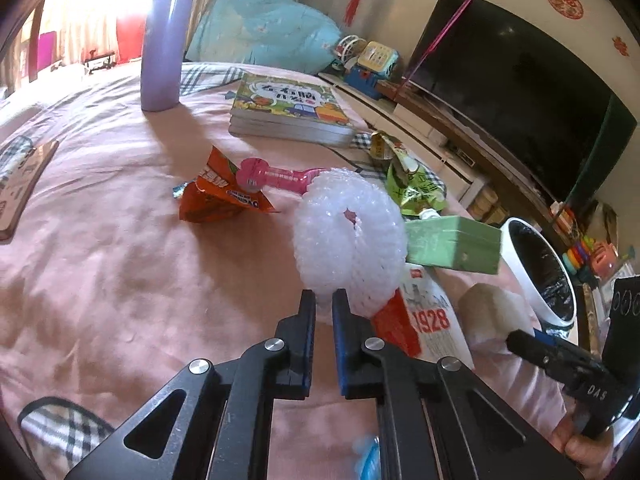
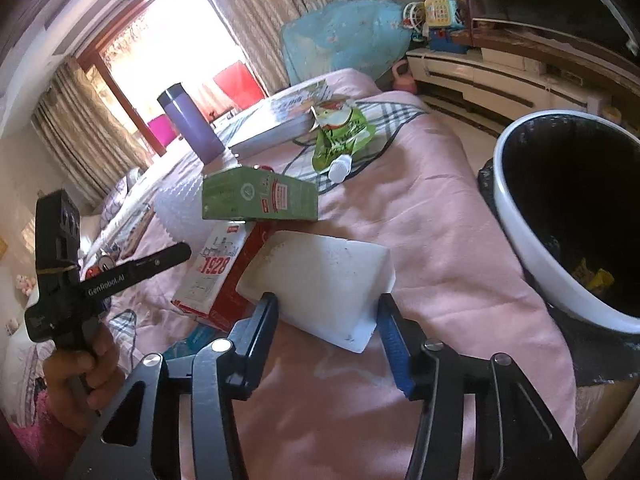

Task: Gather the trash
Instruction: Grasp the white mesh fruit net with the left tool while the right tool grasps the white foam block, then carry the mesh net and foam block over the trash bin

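On a pink bed (image 1: 100, 280), the left gripper (image 1: 323, 300) has its jaws nearly closed, pinching the near edge of a white foam net (image 1: 348, 240). Only the left view shows an orange wrapper (image 1: 216, 196) and pink tube (image 1: 276, 176) beyond it. The right view shows the right gripper (image 2: 326, 316) with jaws half open, pressing both sides of a white block (image 2: 320, 280), and a white bin (image 2: 532, 248) beside the bed, yellow scraps inside. A green box (image 2: 260, 196) lies between net and block.
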The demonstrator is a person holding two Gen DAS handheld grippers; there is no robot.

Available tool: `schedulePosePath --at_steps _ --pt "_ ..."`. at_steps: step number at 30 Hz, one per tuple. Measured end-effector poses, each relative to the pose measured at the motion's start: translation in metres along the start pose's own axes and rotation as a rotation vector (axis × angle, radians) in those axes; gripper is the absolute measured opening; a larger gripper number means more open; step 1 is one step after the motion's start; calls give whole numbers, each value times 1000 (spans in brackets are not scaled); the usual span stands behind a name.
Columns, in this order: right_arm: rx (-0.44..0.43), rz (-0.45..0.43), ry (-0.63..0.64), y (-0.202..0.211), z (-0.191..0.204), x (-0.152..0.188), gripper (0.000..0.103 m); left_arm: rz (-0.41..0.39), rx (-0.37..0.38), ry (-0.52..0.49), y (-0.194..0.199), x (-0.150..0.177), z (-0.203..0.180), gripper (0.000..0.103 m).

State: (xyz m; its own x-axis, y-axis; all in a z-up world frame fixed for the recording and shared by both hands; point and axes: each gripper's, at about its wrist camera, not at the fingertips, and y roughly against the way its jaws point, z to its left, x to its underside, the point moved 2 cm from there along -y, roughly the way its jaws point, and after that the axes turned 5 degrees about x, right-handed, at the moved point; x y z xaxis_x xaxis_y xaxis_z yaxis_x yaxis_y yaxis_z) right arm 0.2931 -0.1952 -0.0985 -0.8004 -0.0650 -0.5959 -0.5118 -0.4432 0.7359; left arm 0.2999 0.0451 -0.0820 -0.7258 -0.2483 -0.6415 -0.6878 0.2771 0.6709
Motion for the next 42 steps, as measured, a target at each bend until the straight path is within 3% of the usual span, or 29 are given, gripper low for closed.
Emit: schedulePosePath --at_steps 11,19,42 --pt "-6 -83 -51 39 -12 6 50 -71 42 -47 58 18 -26 7" --pt "20 -134 -88 66 -31 12 50 -63 116 -126 70 25 -60 7" --pt "150 -227 -198 113 -117 4 50 65 228 -260 -15 9 -152 7"
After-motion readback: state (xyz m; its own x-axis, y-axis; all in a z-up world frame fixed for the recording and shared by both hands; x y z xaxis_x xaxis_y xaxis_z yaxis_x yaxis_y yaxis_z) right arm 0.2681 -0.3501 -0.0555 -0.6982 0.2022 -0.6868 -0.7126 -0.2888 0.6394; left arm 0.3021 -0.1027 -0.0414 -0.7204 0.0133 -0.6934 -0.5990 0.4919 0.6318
